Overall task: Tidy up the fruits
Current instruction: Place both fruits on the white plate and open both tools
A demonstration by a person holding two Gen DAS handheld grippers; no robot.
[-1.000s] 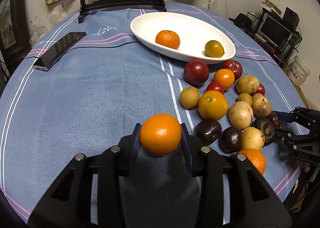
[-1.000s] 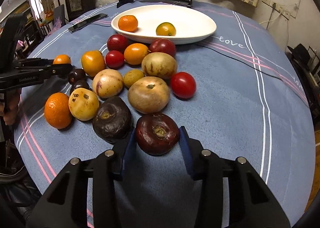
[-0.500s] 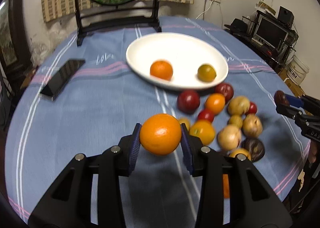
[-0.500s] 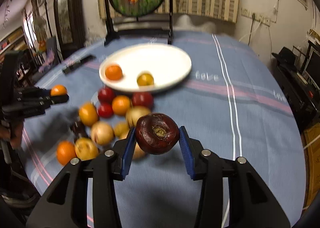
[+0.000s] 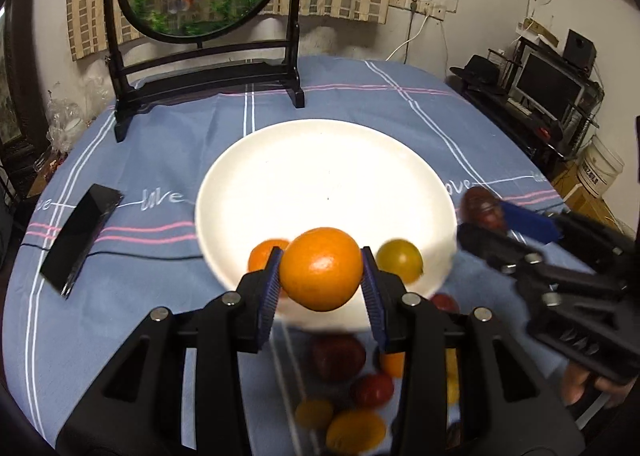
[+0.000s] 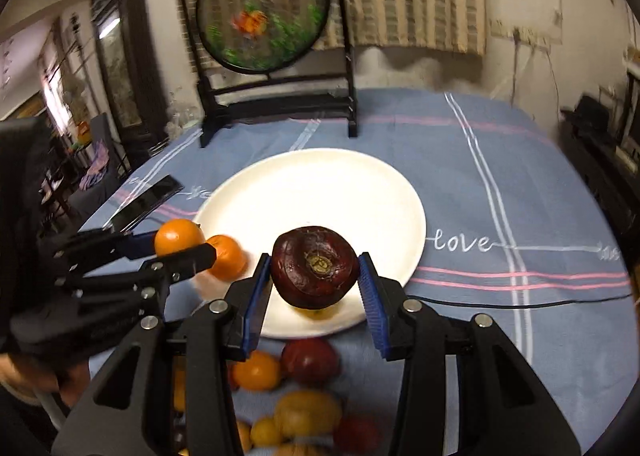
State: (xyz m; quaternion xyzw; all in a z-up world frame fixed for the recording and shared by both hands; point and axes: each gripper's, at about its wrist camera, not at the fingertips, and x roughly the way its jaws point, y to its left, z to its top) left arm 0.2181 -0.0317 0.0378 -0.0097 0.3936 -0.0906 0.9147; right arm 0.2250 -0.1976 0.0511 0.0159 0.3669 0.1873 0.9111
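Note:
My left gripper [image 5: 321, 276] is shut on an orange [image 5: 320, 268], held in the air over the near rim of the white plate [image 5: 320, 176]. My right gripper [image 6: 315, 276] is shut on a dark purple fruit [image 6: 315, 266], also above the plate's [image 6: 320, 184] near edge. In the plate lie a small orange [image 5: 262, 252] and a yellow-green fruit [image 5: 400, 260]. From the left wrist view the right gripper [image 5: 488, 216] shows at the right; from the right wrist view the left gripper [image 6: 176, 244] shows at the left. Loose fruits [image 5: 352, 396] lie below my fingers.
A black phone [image 5: 80, 232] lies on the blue tablecloth left of the plate. A black-framed round screen on a stand [image 5: 204, 68] rises behind the plate. A black cable [image 6: 520, 300] crosses the cloth at the right. A hand [image 5: 580, 388] holds the right gripper.
Both grippers have risen and moved forward from the fruit pile to the plate's near rim, each carrying its fruit. The pile now lies beneath and behind the fingers.

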